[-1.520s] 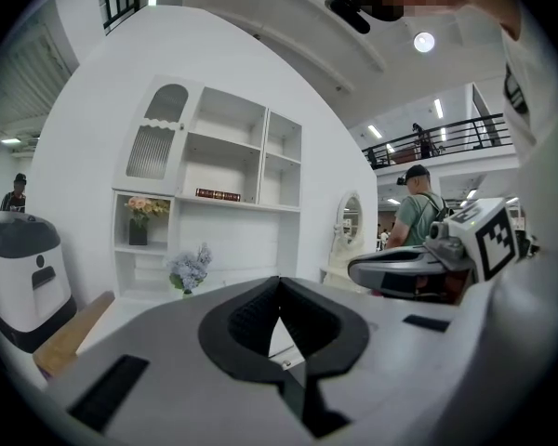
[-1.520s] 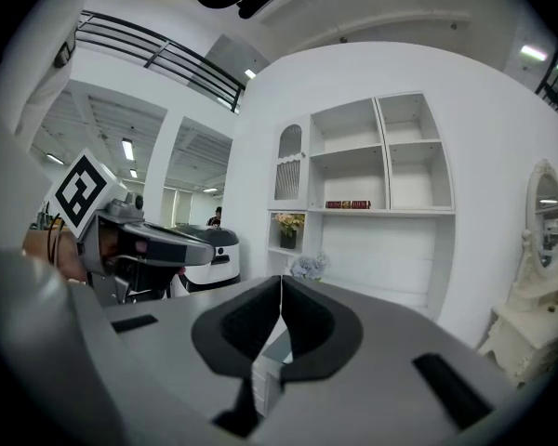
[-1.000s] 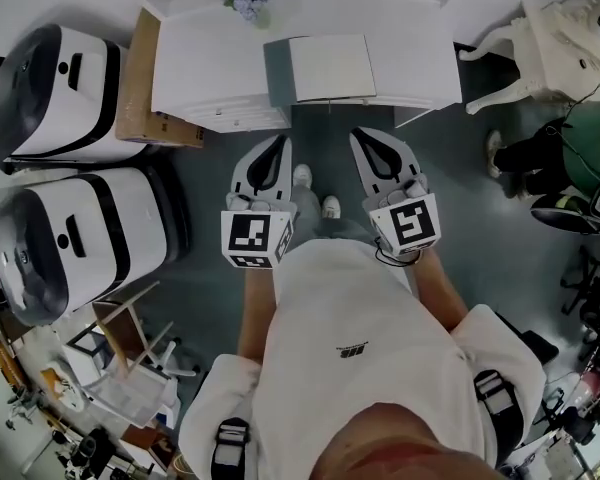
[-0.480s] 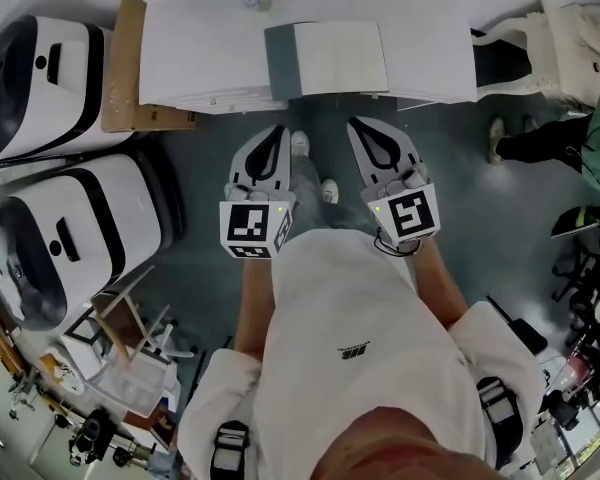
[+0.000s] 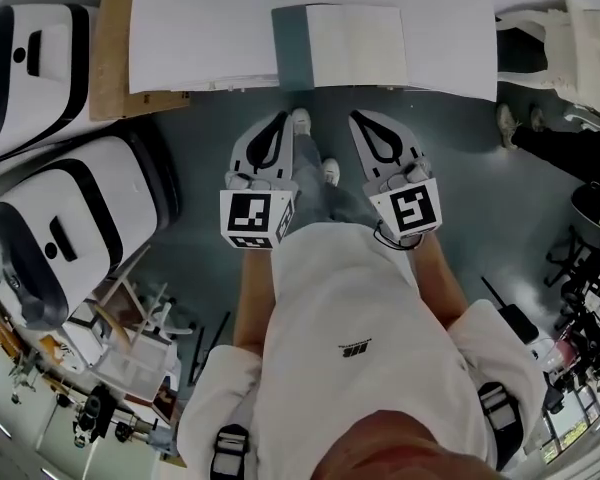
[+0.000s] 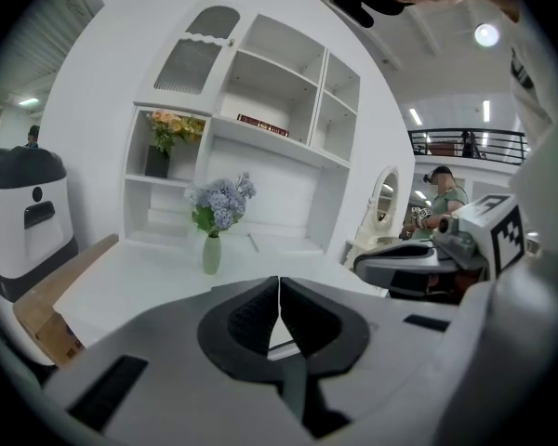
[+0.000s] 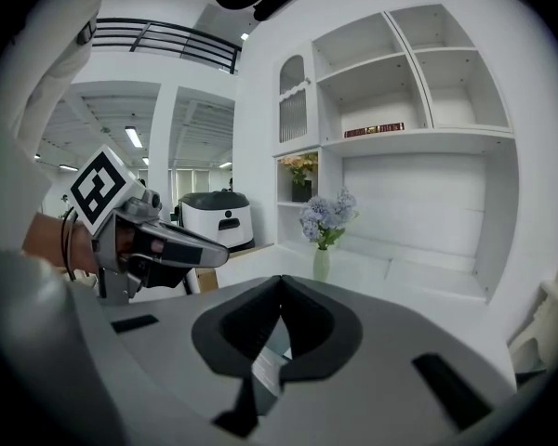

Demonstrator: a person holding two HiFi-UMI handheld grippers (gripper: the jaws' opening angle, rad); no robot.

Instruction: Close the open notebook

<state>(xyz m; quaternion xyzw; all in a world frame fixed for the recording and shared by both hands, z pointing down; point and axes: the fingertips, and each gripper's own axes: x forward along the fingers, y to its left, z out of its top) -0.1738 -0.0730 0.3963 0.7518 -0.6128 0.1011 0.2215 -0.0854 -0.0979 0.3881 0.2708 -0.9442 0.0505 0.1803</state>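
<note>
The open notebook point(image 5: 355, 46) lies flat on the white desk point(image 5: 200, 38), its white pages up and a grey-teal cover strip point(image 5: 289, 48) along its left side. Both grippers hang over the floor in front of the desk, short of the notebook. My left gripper point(image 5: 279, 118) is shut and holds nothing; its jaw tips meet in the left gripper view point(image 6: 279, 282). My right gripper point(image 5: 357, 118) is shut and empty too, tips touching in the right gripper view point(image 7: 280, 282). A sliver of the notebook point(image 7: 272, 356) shows through the right jaws' gap.
A vase of blue flowers point(image 6: 214, 226) stands at the desk's back, under white shelves point(image 6: 260, 91). Two large white-and-black machines point(image 5: 70, 228) sit left of me beside a brown board point(image 5: 105, 48). A white chair point(image 5: 570, 28) and another person point(image 6: 444, 198) are to the right.
I have stepped closer to the desk: desk and notebook slid toward the top of the head view. Both grippers stayed shut side by side.
</note>
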